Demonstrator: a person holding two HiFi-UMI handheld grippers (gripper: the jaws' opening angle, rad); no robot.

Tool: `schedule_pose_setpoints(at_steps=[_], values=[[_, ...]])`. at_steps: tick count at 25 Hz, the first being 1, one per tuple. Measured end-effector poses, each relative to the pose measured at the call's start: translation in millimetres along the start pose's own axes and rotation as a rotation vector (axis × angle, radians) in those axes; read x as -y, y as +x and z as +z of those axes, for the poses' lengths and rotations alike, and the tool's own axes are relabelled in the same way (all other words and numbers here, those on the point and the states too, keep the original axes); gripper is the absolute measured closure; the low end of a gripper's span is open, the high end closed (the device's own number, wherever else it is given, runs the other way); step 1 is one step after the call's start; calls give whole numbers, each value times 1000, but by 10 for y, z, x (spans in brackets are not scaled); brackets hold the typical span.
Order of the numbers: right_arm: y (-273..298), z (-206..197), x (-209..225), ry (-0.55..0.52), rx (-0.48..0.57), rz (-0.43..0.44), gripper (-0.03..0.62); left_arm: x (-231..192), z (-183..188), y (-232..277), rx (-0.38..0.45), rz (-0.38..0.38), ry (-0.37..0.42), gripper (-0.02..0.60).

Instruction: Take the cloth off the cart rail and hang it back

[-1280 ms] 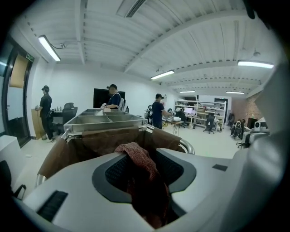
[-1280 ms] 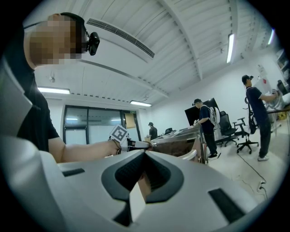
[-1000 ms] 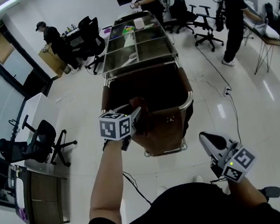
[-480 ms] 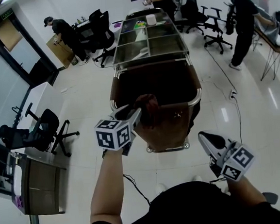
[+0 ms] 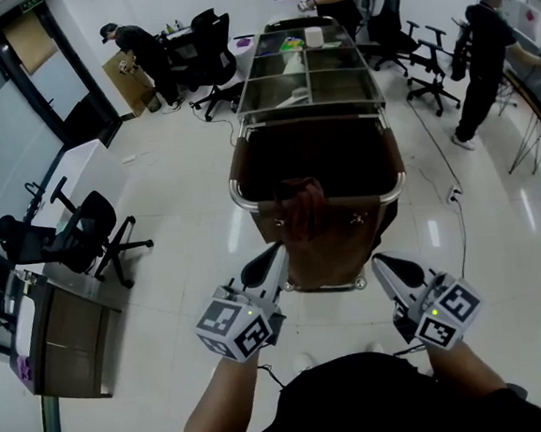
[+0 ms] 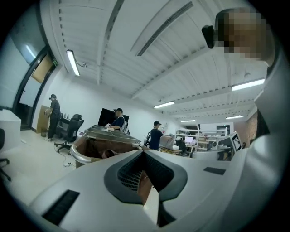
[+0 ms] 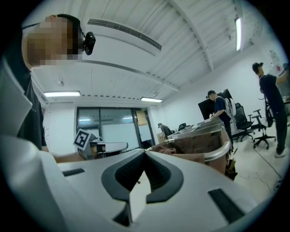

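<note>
A dark brown cloth (image 5: 300, 210) hangs bunched over the near chrome rail (image 5: 242, 201) of the cart, against the cart's brown bag. My left gripper (image 5: 275, 250) sits just short of the rail, below and left of the cloth. It is apart from the cloth and shut with nothing between its jaws. In the left gripper view the closed tips (image 6: 144, 150) point at the cart, and the cloth (image 6: 108, 153) shows beyond them. My right gripper (image 5: 376, 259) hovers at the cart's near right corner, shut and empty, with its tips (image 7: 145, 151) together.
The cart's far half carries glass-topped compartments (image 5: 307, 75) holding small items. Black office chairs (image 5: 76, 246) stand to the left, and a grey desk (image 5: 65, 341) is at the near left. Several people work at the back and right. A cable (image 5: 442, 181) runs along the floor right of the cart.
My left gripper, which was up at the cloth on the rail, has pulled back toward me and shut. The cloth stays draped on the rail. The right gripper has edged forward.
</note>
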State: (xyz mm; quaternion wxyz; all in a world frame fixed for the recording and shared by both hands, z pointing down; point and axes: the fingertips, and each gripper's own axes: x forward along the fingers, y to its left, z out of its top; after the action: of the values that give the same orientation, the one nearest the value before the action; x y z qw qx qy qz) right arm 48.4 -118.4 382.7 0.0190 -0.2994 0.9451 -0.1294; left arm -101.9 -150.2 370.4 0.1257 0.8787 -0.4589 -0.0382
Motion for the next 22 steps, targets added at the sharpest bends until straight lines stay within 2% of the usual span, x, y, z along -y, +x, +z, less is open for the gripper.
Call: schedule_pose_setpoints(at_steps=[2,4,8,10,12,16,22], values=[[54,17,-67,-5,2,14,583,154,-32,-146,22,-19,-43,581],[103,23,-143,-25,-3,22,583,237,-97,-281,26,5,-36,581],[134,-46,-246,-59,-32,20,583,299,-208,-473,60,84,88,581],[118,-127,-266,-58,-56,16,583,332,-282,-517,54,100,111,581],[103,-197,-268,-51,-75,5,585,340,-375,-531,23,105,104,581],[98,-326,-268,-35,-98,-18,585,342,-455,-518,-25,97,22,581],[115,-344,-258,-35,-94,-29,585,440,-523,-472,-44,65,53,581]])
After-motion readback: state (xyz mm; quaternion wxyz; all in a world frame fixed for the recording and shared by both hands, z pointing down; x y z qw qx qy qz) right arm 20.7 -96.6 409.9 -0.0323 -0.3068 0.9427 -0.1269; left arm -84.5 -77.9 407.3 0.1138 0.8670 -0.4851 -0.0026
